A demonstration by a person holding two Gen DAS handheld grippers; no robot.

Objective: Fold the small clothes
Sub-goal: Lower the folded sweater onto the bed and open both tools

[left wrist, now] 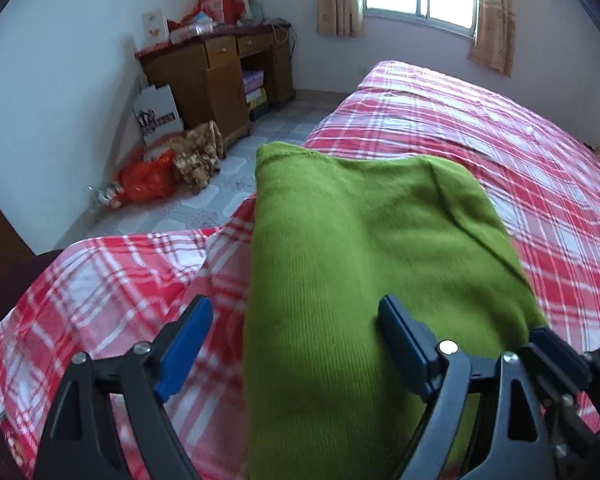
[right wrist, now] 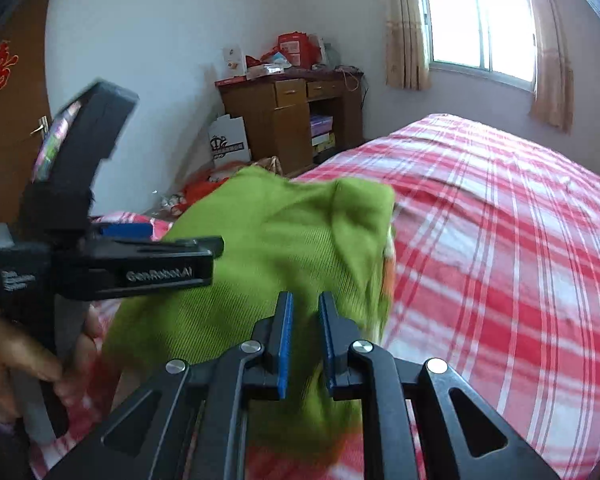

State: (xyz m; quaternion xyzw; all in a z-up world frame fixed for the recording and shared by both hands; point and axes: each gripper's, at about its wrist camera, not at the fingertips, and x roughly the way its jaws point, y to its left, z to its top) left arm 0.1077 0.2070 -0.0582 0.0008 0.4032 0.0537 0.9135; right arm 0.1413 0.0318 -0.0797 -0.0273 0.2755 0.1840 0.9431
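Right tongs (right wrist: 305, 320) seemingly pinching green garment (right wrist: 260, 248); left tongs (left wrist: 296, 320) wide apart.

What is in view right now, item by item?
garment: one, green, folded, on the bed's near edge
bed: one, red and white plaid cover
desk: one, brown wood, far corner, red boxes on top
window: one, bright, with beige curtains, far wall
paper bag: one, white, on the floor beside the desk
plastic bag: one, red, on the floor by the wall
door: one, brown, red paper cutout on it
left tongs: open, astride the garment's edge
right tongs: narrow gap, garment between the fingers, grip unclear
left hand: one, holding the left tongs' handle
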